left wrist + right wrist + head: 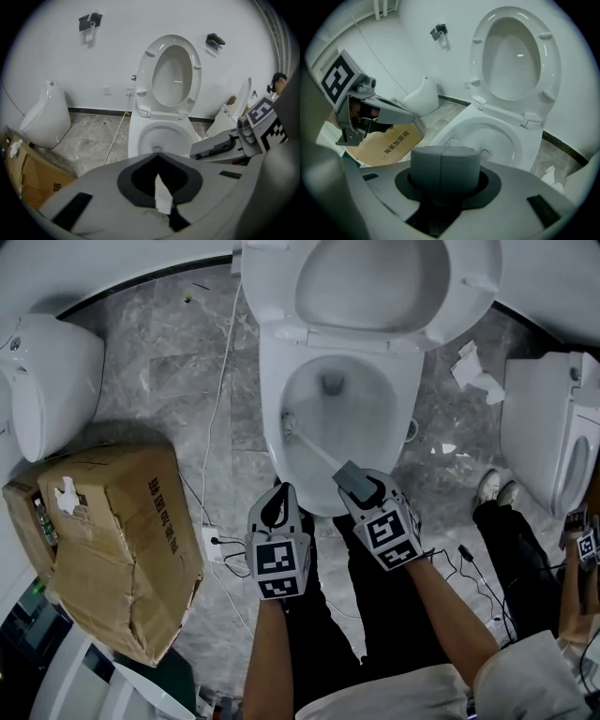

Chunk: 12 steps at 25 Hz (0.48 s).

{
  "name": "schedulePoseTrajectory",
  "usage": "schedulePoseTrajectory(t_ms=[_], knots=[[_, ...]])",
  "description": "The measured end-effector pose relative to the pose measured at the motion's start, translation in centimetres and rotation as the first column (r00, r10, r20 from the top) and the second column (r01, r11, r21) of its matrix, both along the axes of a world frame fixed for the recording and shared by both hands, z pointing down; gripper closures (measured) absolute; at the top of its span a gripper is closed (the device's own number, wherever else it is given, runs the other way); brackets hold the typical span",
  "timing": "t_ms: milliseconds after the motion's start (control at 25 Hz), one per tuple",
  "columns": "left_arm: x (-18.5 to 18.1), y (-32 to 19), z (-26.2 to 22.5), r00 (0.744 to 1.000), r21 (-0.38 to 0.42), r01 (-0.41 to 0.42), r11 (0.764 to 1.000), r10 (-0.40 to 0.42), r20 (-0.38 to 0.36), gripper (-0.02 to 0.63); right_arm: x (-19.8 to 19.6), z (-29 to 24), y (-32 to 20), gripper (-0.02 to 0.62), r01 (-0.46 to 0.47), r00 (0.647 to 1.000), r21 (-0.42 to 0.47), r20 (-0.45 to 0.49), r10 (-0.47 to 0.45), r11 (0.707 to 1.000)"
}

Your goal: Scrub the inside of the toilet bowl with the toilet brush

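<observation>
Sitting at the left, a cardboard box (112, 540) lies on the floor. At lower centre, the left gripper (278, 512) hovers before the toilet bowl (272, 381), jaws drawn together, a white sliver at their seam. The right gripper (356, 484) clamps the grey handle of the toilet brush (319, 451), whose head lies against the bowl's left inner wall.

The cardboard box (389, 143) carries printed Chinese characters reading 陶瓷加固箱.
</observation>
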<state>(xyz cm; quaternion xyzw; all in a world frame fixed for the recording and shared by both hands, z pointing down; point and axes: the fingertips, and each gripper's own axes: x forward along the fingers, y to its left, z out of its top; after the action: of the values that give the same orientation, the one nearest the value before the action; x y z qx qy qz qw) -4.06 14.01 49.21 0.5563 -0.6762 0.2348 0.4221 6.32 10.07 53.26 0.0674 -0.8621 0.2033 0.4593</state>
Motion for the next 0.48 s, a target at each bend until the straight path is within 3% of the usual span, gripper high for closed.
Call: schedulePoseTrajectory(t_ms=[480], knots=[[-0.2, -2.8, -0.3, 0.999, 0.036, 0.039, 0.999, -0.038, -0.012, 0.581, -1.8, -0.4, -3.5, 0.426, -0.026, 0.999, 0.002, 0.045, 0.026, 1.000]])
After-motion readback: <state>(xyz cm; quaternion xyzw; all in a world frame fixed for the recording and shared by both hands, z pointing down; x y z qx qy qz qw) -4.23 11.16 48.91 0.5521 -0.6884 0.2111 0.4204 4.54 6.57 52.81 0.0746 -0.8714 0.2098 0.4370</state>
